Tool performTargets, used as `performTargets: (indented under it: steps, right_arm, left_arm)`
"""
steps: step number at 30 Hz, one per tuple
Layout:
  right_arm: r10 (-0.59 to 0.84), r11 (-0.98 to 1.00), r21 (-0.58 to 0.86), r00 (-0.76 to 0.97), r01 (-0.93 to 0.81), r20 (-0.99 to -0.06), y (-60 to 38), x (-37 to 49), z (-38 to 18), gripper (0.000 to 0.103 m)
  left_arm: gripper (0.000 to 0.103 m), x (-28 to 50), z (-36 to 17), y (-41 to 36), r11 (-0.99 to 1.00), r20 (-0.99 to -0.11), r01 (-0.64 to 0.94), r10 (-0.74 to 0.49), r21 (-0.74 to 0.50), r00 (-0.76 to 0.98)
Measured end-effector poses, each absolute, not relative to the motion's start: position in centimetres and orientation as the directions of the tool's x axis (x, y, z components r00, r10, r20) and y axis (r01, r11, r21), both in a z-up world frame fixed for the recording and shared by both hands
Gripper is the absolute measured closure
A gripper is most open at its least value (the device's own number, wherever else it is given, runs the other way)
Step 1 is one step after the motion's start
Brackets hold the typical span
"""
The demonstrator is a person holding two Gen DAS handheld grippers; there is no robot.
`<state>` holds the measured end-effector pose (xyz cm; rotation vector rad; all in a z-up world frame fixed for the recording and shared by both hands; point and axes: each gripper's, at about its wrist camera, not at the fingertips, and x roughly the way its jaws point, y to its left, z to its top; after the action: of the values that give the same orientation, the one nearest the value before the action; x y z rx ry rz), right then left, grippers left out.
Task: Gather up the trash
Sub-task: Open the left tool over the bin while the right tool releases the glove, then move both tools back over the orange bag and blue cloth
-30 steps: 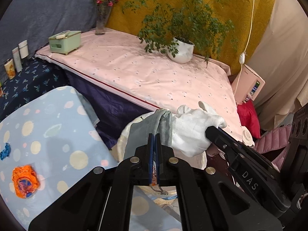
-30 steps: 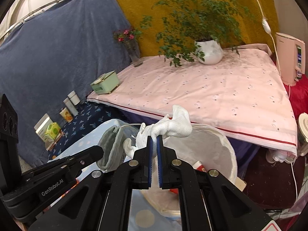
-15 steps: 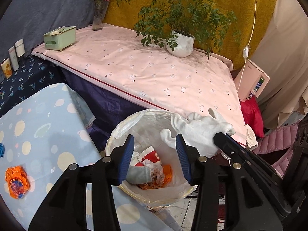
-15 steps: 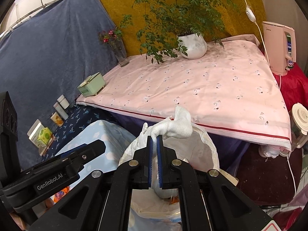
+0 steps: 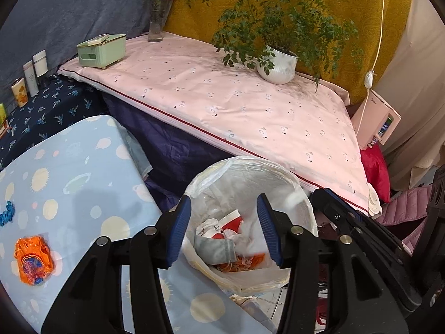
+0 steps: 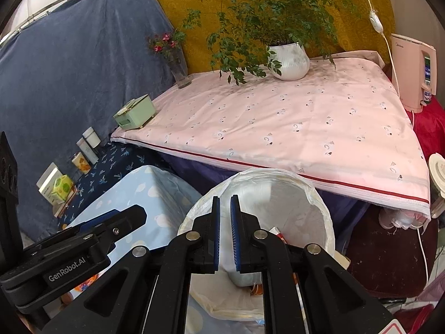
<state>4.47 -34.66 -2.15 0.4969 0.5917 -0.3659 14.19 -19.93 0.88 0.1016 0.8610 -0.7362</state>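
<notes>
A bin lined with a white bag (image 5: pixel 242 167) (image 6: pixel 319 197) stands between the blue spotted table and the pink-covered table. Inside lie a grey cloth (image 5: pixel 214 247), white rags and red and orange scraps. My left gripper (image 5: pixel 224 228) is wide open and empty above the bin's near rim. My right gripper (image 6: pixel 225 232) is slightly open and empty over the bin; a white cloth (image 6: pixel 244 278) lies blurred below it in the bag. An orange wrapper (image 5: pixel 33 258) lies on the blue spotted table (image 5: pixel 69 167), with a blue scrap (image 5: pixel 7 213) at the left edge.
The pink-covered table (image 5: pixel 236 105) carries a potted plant (image 5: pixel 278 64), a flower vase (image 5: pixel 157 22) and a green box (image 5: pixel 101 50). Cans and boxes (image 6: pixel 69 167) stand on a dark blue cloth at the left. A pink appliance (image 6: pixel 414 72) stands at the right.
My left gripper opened and dropped the grey cloth into the bin. My right gripper then parted its fingers and the white cloth fell into the bag.
</notes>
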Motion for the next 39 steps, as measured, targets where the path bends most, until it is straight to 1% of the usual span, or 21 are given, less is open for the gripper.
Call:
performTargets:
  steps: [3, 8, 11, 18, 20, 21, 32, 39]
  right_arm:
    - [-0.183, 0.825, 0.332, 0.772, 0.458, -0.609, -34.3, 4.8, -2.0, 0.089]
    - [-0.176, 0.835, 0.323, 0.772, 0.445, -0.610, -33.2, 5.2, -1.7, 0.088]
    - [-0.170, 0.845, 0.313, 0.773, 0.434, -0.612, -32.3, 5.5, -1.5, 0.082]
    - [-0.158, 0.863, 0.298, 0.777, 0.408, -0.609, -30.3, 6.2, -1.0, 0.080]
    - [-0.156, 0.867, 0.293, 0.779, 0.402, -0.607, -29.7, 6.4, -0.8, 0.075]
    - [-0.155, 0.870, 0.290, 0.781, 0.398, -0.605, -29.4, 6.4, -0.6, 0.074]
    - [-0.107, 0.906, 0.264, 0.784, 0.330, -0.612, -24.9, 8.5, -0.2, 0.073]
    - [-0.055, 0.932, 0.247, 0.779, 0.264, -0.624, -20.6, 10.5, -0.5, 0.071]
  left_arm:
    - [0.053, 14.5, 0.8, -19.2, 0.762, -0.719, 0.614, -0.544, -0.207, 0.432]
    - [0.053, 14.7, 0.8, -18.1, 0.771, -0.717, 0.600, -0.541, -0.215, 0.439]
    - [0.053, 14.8, 0.9, -17.2, 0.777, -0.714, 0.590, -0.541, -0.221, 0.445]
    - [0.053, 15.3, 1.1, -15.0, 0.796, -0.708, 0.560, -0.532, -0.231, 0.465]
    - [0.053, 15.5, 1.1, -14.3, 0.802, -0.706, 0.550, -0.529, -0.235, 0.470]
    - [0.053, 15.5, 1.1, -13.8, 0.805, -0.705, 0.543, -0.528, -0.238, 0.474]
    - [0.053, 16.8, 0.9, -8.6, 0.846, -0.702, 0.470, -0.495, -0.254, 0.512]
    - [0.053, 18.1, -0.2, -3.4, 0.881, -0.708, 0.382, -0.457, -0.279, 0.538]
